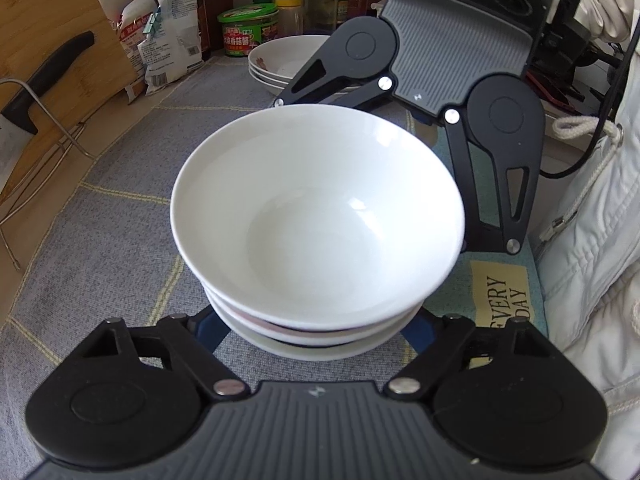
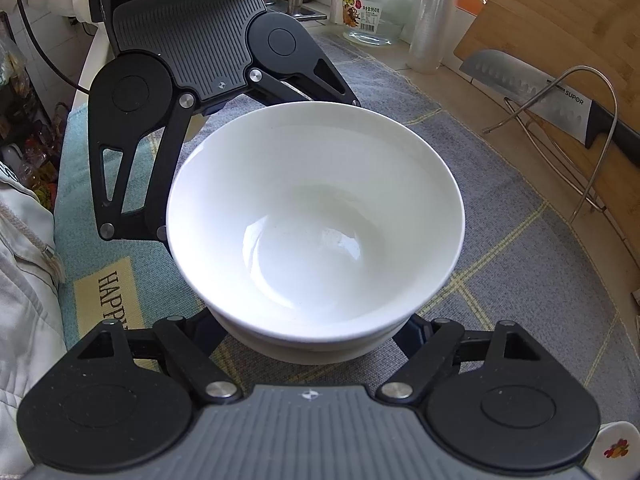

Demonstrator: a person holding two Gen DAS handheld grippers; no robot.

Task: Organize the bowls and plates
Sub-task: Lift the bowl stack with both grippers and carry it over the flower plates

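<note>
Straddling a stack of white bowls [image 1: 316, 216] from opposite sides, the left gripper [image 1: 316, 332] and the right gripper [image 2: 316, 334] each have their blue-tipped fingers [image 1: 208, 330] spread about the lower bowls; the bowls hide the pads, so I cannot tell whether either pair presses or merely stands beside the stack. No earlier picture is at hand to judge any motion. The stack sits mid-way on a grey checked cloth [image 1: 120, 208] over the counter.

From the left wrist view, three bowl rims show, and beyond them a pile of white plates [image 1: 280, 60], a green-lidded tub [image 1: 248, 30], sauce bottles [image 1: 320, 0] and a snack bag [image 1: 172, 40]. From the right wrist view, a glass jar [image 2: 376, 8] and a flowered dish edge [image 2: 616, 450] at the near corner appear instead.

A bamboo cutting board [image 2: 560, 20], cleaver [image 2: 528, 84] and wire rack [image 2: 592, 120] close one side; a pale jacket [image 1: 592, 240] borders the other. Bare cloth lies around the stack.
</note>
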